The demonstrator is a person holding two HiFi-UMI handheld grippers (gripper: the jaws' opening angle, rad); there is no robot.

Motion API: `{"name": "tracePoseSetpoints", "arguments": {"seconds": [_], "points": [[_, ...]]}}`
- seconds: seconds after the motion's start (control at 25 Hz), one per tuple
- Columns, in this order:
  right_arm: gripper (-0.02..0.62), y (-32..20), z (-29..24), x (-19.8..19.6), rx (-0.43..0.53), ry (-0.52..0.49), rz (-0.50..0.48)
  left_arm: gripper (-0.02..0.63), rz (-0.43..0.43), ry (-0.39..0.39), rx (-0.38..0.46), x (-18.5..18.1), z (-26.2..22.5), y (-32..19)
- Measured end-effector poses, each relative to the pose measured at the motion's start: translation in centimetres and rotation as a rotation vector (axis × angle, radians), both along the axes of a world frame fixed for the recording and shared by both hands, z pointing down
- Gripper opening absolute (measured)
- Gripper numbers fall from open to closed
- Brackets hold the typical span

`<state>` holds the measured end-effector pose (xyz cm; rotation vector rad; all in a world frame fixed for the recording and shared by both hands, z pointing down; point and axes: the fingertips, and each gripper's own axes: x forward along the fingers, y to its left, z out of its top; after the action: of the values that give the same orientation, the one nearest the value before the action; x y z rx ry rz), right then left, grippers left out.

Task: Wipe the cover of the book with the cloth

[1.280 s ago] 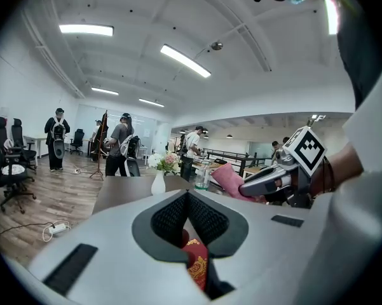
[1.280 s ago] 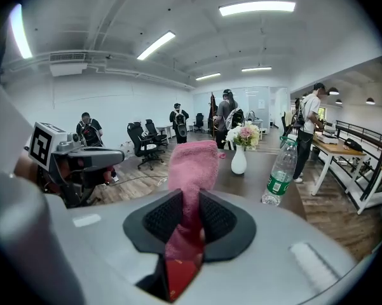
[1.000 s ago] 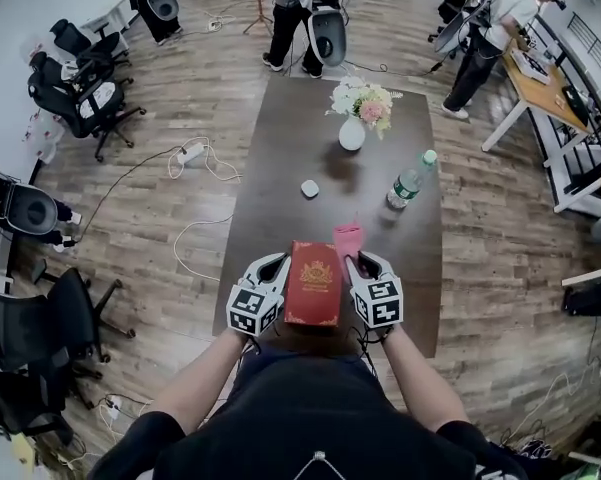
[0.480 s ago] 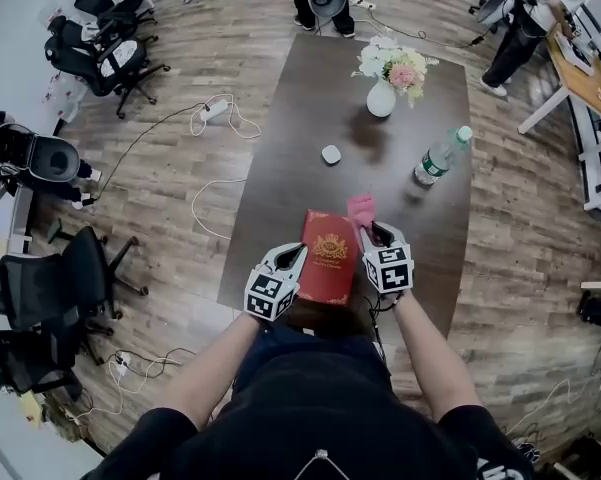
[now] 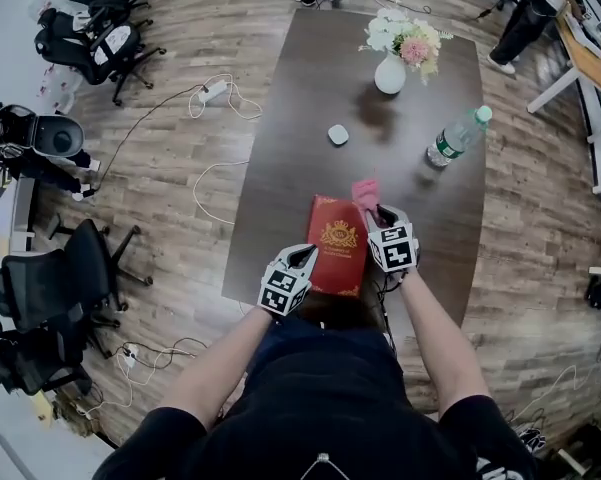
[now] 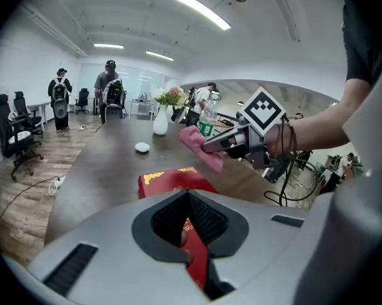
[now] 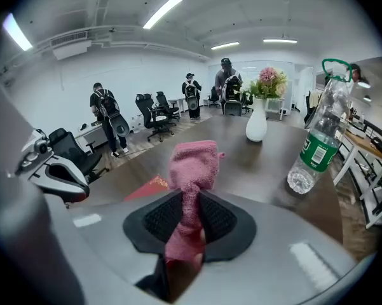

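Now the left tongs (image 5: 302,258) sat at the near-left corner of the book (image 5: 337,258), further back along its edge than a second earlier, when they flanked its middle. Their jaws were clenched, and a strip of red cover ran between them, so they appeared to be pinning the book by that edge. The book lay flat at the near end of the dark desk (image 5: 300,98), gold emblem up, in much the same place as before.

To its right, the right tongs (image 5: 382,218) had crept forward along the book's right edge. They were clamped on the pink cloth (image 5: 365,190), which bunched out past their tips by the far-right corner. In the left gripper view the cloth hung in the air, clear of the cover.

With the book steadied and the cloth brought level with its far end, the set-up looked finished but no wiping had begun. The cloth had yet to come leftward and down onto the cover. Further right, a water bottle (image 5: 457,138) stood well apart.
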<state>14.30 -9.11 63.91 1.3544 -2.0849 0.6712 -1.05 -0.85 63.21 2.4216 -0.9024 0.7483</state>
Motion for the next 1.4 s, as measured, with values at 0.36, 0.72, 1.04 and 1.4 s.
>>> {"name": "tracePoseSetpoints", "arguments": {"seconds": [0.36,0.72,1.04,1.4], "points": [[0.091,-0.8,4.3,-0.4,-0.052,0.055,-0.009,-0.005,0.067,-0.067,-0.107,-0.4,5.2,1.7],[0.091,-1.4,6.9,0.0,-0.102,0.110,-0.014,-0.005,0.098,-0.122,-0.167,-0.5,7.7,2.8],[0.091,-1.7,7.2,-0.5,-0.129,0.117,-0.041,-0.005,0.091,-0.141,-0.165,-0.9,7.8,3.1],[0.091,-2.1,7.6,-1.4,-0.141,0.132,-0.077,-0.005,0.082,-0.150,-0.125,-0.9,7.8,2.9]]}}
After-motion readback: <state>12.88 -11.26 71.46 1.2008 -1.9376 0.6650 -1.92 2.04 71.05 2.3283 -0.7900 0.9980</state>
